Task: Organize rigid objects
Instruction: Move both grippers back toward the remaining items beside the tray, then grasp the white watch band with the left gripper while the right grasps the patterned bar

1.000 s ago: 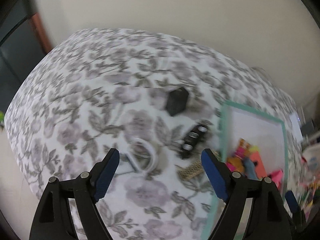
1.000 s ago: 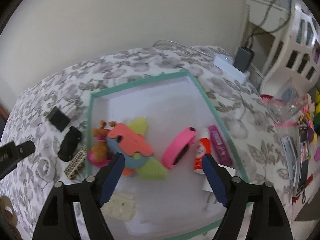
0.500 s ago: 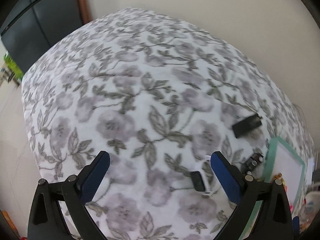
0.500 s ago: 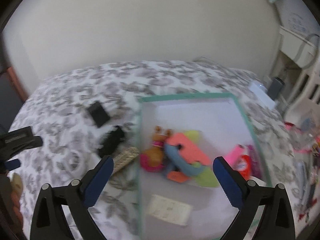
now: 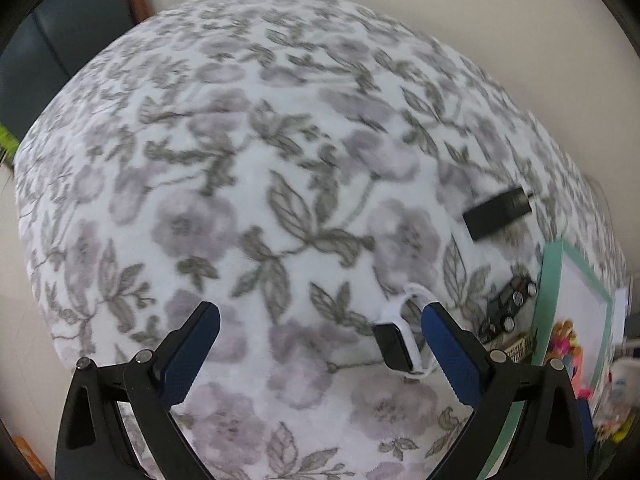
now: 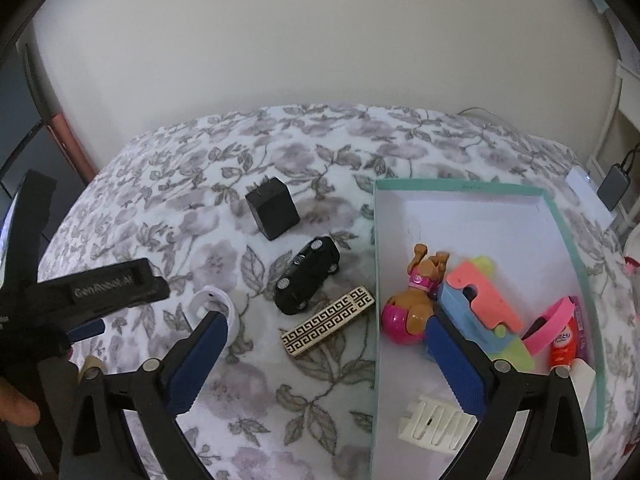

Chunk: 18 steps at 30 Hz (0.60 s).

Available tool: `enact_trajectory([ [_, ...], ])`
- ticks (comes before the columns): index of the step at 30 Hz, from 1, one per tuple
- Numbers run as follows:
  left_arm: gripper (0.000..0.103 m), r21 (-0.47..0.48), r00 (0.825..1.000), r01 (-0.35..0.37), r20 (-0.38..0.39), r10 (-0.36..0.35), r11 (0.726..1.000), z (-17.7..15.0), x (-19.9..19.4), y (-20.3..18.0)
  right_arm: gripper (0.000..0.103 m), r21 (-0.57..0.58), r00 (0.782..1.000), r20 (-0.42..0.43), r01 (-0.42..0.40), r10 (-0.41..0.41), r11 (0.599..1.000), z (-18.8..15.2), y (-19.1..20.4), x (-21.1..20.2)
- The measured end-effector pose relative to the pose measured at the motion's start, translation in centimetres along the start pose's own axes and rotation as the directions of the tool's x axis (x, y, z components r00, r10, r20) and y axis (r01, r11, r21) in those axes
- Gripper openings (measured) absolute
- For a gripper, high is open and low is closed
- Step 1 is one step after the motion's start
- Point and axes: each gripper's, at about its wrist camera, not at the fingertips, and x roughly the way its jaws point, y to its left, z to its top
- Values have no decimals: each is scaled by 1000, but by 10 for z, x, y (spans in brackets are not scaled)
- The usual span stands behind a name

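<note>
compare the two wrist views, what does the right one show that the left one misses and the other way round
Only the right wrist view shows the box's inside clearly: the dog toy, the pink band, the cream clip. It also shows the left gripper from outside.

Only the left wrist view shows the black face of the white-strapped watch and the bare far stretch of the floral blanket.

Both show the black charger, the black toy car, the patterned bar and the teal-rimmed box.
</note>
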Motion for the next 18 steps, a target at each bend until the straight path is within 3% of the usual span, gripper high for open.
enact_trajectory([
  [9,101,102,996,-39,-79,47,994,-9,30,-24,88,28,999,-35,-8,9,1000,-1,-8,9],
  [15,100,137,993,-66,-86,78,988,-13,39,-32,82,23,999,-39,-13,14,1000,-1,-7,10],
  [17,95,142,994,-49,-95,63,989,-16,41,-35,78,25,999,-41,-8,9,1000,-2,-8,11],
  [18,87,144,994,-41,-98,56,989,-17,42,-37,75,30,999,-44,-7,9,1000,-2,-9,11],
])
